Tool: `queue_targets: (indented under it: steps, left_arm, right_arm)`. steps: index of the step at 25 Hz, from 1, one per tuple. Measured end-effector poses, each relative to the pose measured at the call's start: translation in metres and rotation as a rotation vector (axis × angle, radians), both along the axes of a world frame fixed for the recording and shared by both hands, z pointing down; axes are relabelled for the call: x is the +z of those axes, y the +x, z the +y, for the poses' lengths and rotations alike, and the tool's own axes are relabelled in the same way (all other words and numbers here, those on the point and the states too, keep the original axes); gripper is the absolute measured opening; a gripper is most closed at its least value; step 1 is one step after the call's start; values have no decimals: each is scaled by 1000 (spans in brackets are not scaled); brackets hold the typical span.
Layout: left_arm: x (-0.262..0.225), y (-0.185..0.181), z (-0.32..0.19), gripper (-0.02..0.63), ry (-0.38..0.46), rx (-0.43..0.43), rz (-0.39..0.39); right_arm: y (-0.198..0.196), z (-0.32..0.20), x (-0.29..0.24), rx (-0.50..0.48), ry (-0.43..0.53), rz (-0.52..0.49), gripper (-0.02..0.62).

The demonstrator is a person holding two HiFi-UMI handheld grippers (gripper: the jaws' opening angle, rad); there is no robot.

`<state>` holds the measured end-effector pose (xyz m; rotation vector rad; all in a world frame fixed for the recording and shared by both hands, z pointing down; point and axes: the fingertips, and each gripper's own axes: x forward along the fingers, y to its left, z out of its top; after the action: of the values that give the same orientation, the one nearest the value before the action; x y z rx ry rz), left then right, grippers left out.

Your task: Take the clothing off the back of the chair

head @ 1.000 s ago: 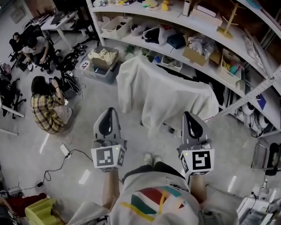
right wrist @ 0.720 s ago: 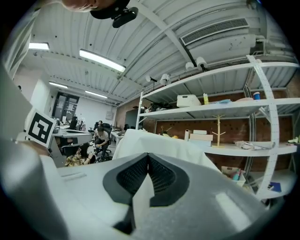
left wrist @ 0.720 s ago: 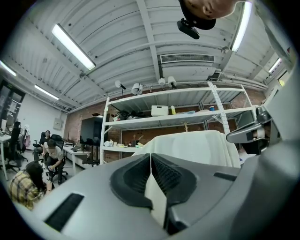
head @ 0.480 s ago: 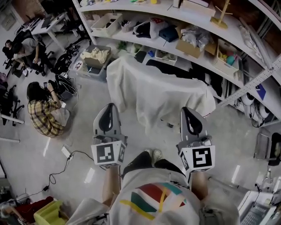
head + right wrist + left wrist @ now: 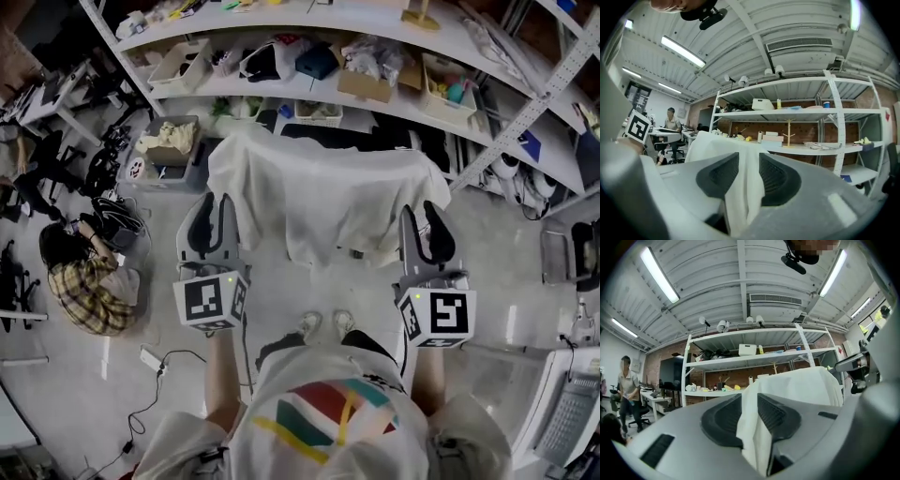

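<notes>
A white garment (image 5: 319, 197) hangs over the back of a chair in front of the shelves and hides nearly all of the chair. My left gripper (image 5: 210, 201) is at the garment's left edge and my right gripper (image 5: 427, 210) at its right edge, both pointing level. The jaws of both are opening. In the left gripper view, white cloth (image 5: 752, 427) fills the gap of the left gripper (image 5: 749, 397). The right gripper view shows the same in the right gripper (image 5: 749, 159). The pads do not press on the cloth, and I cannot tell whether it lies between them or just beyond.
Long white shelves (image 5: 375, 94) crowded with boxes and bags run behind the chair. An open bin (image 5: 169, 150) stands on the floor at the left. A person in a plaid shirt (image 5: 80, 286) crouches at the far left. A cable (image 5: 155, 361) lies on the floor.
Both grippers have moved forward to the garment's two edges and stand further apart. The garment now lies straight ahead between them. Their jaws, shut before, have parted.
</notes>
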<state>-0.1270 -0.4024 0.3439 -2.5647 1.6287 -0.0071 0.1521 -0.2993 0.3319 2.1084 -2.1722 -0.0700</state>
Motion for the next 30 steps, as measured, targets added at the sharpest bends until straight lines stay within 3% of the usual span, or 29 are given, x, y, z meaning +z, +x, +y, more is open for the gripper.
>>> queue_targets:
  steps: [2,6,9,12,19,26,30]
  left_arm:
    - [2,-6,-13,131,-8,28,-2]
    - [5,-14,-42,169,-13,54,-24]
    - [7,-14,-64,199,-43,101,15]
    - [14,-9,-82,210,-78,156,42]
    - [34,-4,-103,225,-156,246,79]
    - [52,9,-115,225,-213,282,59]
    - [56,17,-115,224,-259,323,100]
  right_arm:
    - [8,-1,-5,37,2,24,144]
    - [32,-3,-9,111,-1,38,177]
    - [48,-8,-2,146,-29,37,183]
    - [57,-15,14,168,-82,57,183]
    - [61,-35,51,133,-185,0,187]
    - [72,-43,72,164,-260,5,209]
    - [67,-50,76,139,-274,-2,215]
